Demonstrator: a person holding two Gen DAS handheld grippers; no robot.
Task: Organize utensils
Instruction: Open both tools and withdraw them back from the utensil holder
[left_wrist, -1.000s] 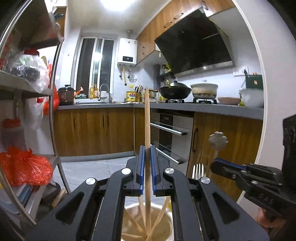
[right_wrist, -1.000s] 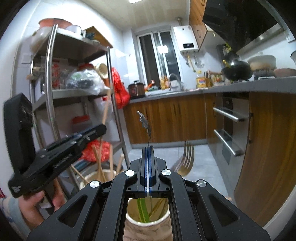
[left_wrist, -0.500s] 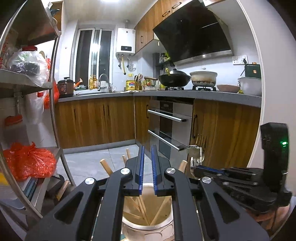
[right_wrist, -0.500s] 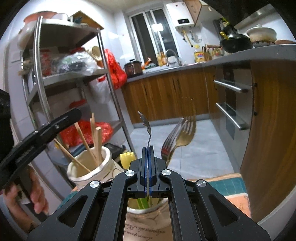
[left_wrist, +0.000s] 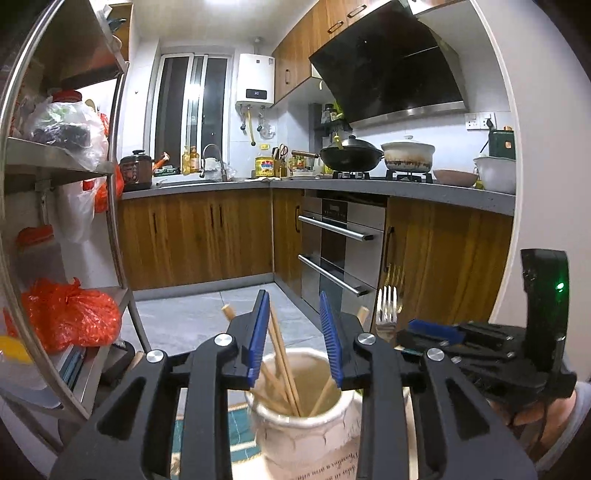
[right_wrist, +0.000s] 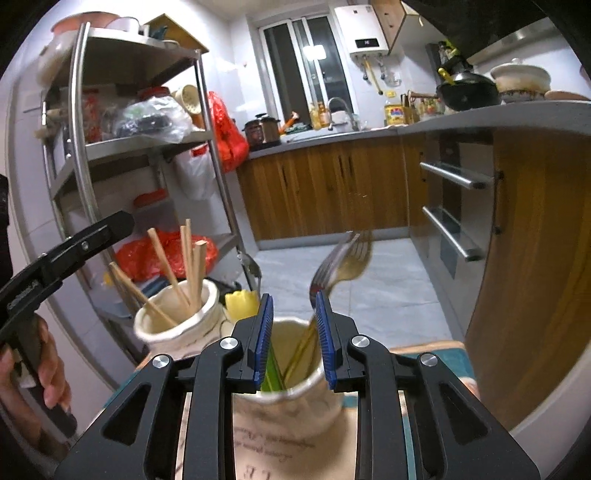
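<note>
My left gripper (left_wrist: 295, 336) is open and empty just above a cream ceramic jar (left_wrist: 306, 432) that holds several wooden chopsticks (left_wrist: 282, 354). My right gripper (right_wrist: 291, 334) is open and empty above a second cream jar (right_wrist: 288, 406) with printed text. That jar holds metal forks (right_wrist: 343, 258) leaning right, a spoon handle (right_wrist: 251, 267) and green and yellow utensils (right_wrist: 242, 301). The chopstick jar (right_wrist: 177, 325) stands to its left in the right wrist view. The forks (left_wrist: 387, 310) and my right gripper (left_wrist: 436, 328) show at the right of the left wrist view.
Both jars stand on a teal patterned mat (left_wrist: 236, 435). A steel shelf rack (right_wrist: 92, 147) with bags stands at the left. Wooden cabinets, an oven (left_wrist: 340, 243) and a counter with pots lie ahead and to the right.
My left gripper let go of a chopstick into its jar and opened. My right gripper opened and released the thin utensil it held; it now stands in the text jar.
</note>
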